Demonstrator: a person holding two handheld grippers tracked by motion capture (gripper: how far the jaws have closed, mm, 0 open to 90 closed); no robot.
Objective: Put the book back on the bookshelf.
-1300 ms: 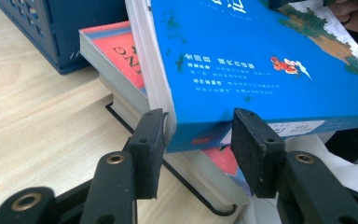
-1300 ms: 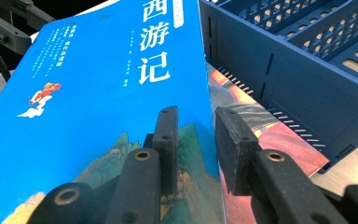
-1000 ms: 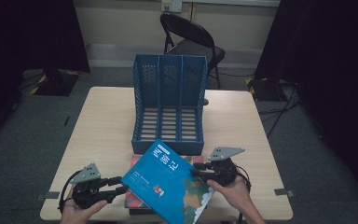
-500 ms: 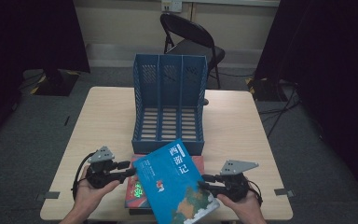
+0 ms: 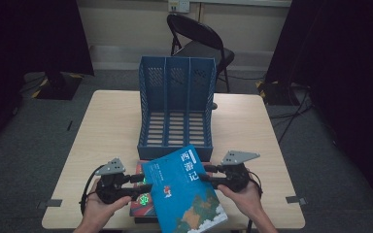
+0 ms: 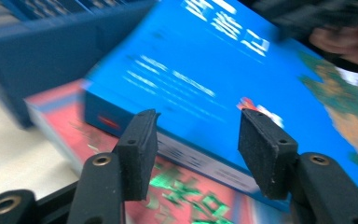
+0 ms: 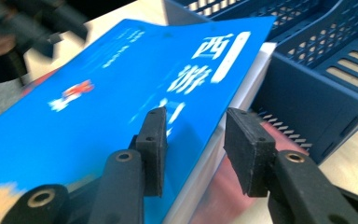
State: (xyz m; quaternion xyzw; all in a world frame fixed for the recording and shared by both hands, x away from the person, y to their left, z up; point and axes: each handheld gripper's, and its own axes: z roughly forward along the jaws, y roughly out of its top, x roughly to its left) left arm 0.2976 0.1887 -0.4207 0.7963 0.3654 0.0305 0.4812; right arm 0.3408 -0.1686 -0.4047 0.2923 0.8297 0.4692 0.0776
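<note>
A blue book lies tilted on top of a red book at the table's near edge. My left gripper is at the blue book's left side. Its jaws have just been opening, and they stand open in front of the book's spine without pressing on it. My right gripper is at the book's right side. Its jaws have also just been opening. They straddle the page edge, one pad over the blue cover, and a gap shows beside each pad.
A blue three-slot file rack stands just beyond the books at the middle of the wooden table. A dark folding chair is behind the table. Bare tabletop lies left and right of the rack.
The left gripper moved right, up to the blue book's edge. The book turned clockwise and now rests squarer to the rack. The right gripper dipped toward the person, then came back.
</note>
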